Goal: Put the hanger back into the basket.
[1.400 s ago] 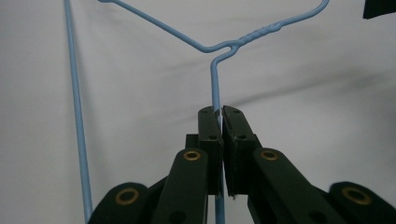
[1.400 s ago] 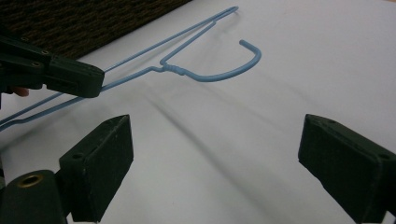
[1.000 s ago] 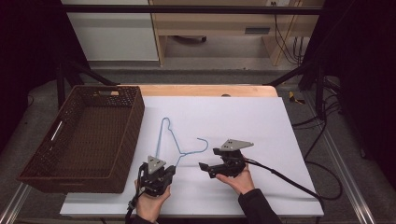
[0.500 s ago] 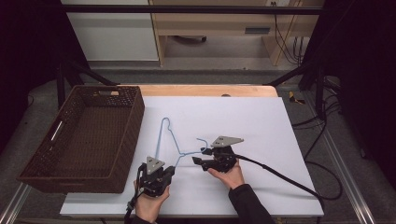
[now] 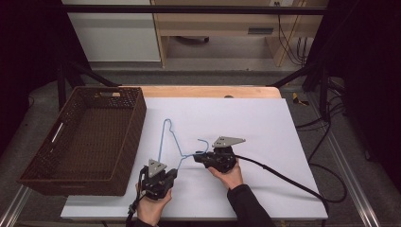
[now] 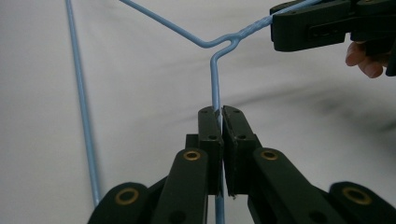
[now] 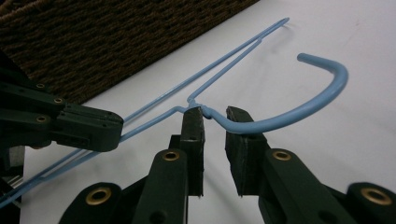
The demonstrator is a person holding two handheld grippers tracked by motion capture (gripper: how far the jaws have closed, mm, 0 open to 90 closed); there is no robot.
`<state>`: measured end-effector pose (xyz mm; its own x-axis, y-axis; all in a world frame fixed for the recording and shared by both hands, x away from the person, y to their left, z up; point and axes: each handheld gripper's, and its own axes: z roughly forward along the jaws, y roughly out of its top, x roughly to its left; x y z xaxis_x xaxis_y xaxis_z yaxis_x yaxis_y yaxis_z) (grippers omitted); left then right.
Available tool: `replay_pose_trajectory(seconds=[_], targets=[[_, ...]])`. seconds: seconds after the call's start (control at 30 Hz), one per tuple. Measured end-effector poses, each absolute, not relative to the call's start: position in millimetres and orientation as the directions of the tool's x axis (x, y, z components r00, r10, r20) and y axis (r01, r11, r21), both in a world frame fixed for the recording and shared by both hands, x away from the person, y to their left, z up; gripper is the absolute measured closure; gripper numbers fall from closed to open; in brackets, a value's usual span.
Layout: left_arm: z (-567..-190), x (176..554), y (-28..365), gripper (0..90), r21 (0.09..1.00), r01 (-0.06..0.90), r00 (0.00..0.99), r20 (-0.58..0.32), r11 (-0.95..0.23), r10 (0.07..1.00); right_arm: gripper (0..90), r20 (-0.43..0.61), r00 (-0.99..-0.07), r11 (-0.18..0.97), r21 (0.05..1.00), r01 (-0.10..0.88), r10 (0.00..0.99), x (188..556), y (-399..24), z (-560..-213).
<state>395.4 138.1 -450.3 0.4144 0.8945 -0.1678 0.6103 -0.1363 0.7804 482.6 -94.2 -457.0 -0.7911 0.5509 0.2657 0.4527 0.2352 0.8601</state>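
Left gripper (image 6: 220, 112) clenched on the blue wire hanger (image 5: 166, 142) — right gripper (image 7: 215, 114) released, jaws straddling the hanger's twisted neck, beside wicker basket (image 5: 127, 137).

Lab-like recording bay, white-covered table (image 5: 265, 118), black curtains (image 5: 28, 56), trailing floor cables (image 5: 331, 123)

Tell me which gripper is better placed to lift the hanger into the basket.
Left. The left gripper is already shut on the hanger wire and sits nearer the basket. The right gripper is open, jaws straddling the hook's neck without clamping.
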Motion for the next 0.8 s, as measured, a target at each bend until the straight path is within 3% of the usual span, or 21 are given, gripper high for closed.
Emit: replay_pose_trajectory(seconds=[0.63, 0.8], targets=[[-449.4, 397.5, 142.7, 85.6, 0.785, 0.603, 0.435, -0.177, -0.14, 0.883, 84.6, 0.282, -0.81, 0.22, 0.869, 0.442, 0.514, 483.4, -90.4, -455.8], [-444.2, 403.1, 141.0, 68.3, 0.777, 0.599, 0.456, -0.133, -0.193, 0.88, 84.8, 0.285, -0.81, 0.217, 0.87, 0.443, 0.512, 483.1, -90.2, -455.3]])
